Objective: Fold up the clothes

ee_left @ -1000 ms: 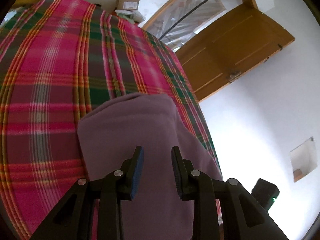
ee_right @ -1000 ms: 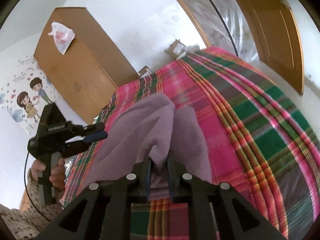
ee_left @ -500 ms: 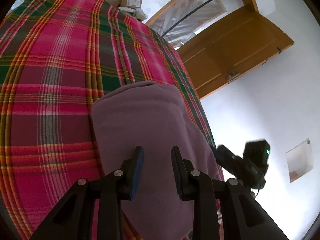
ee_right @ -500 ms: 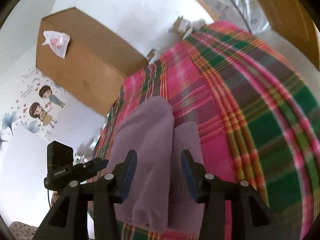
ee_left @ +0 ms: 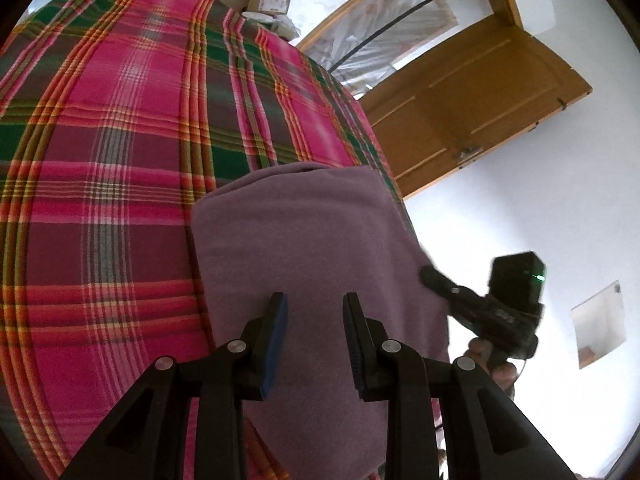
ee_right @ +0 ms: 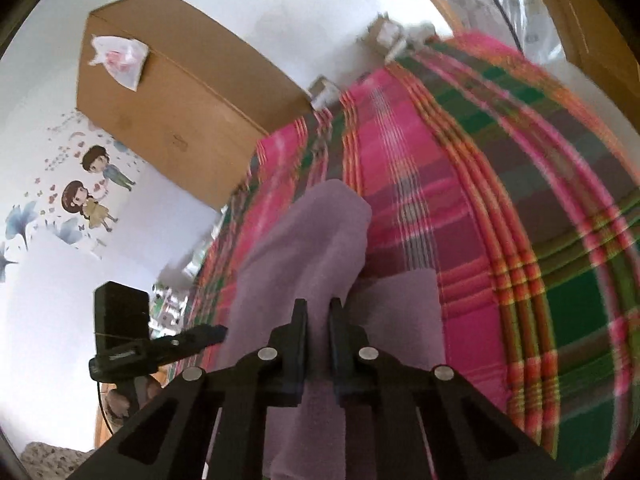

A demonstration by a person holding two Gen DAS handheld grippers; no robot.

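Two grippers over a purple garment (ee_left: 312,248) folded on a plaid bedspread (ee_left: 120,128): left gripper (ee_left: 314,312) spread open above it, right gripper (ee_right: 318,312) pinched on a raised fold. Wooden door (ee_left: 472,104) and wardrobe (ee_right: 180,92) behind.

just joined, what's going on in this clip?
A person with a handheld gripper in each hand is folding a purple garment on a bed covered by a pink and green plaid blanket. The right gripper is pinched shut on a raised fold of the cloth. The left gripper hovers open over the flat folded part, holding nothing.
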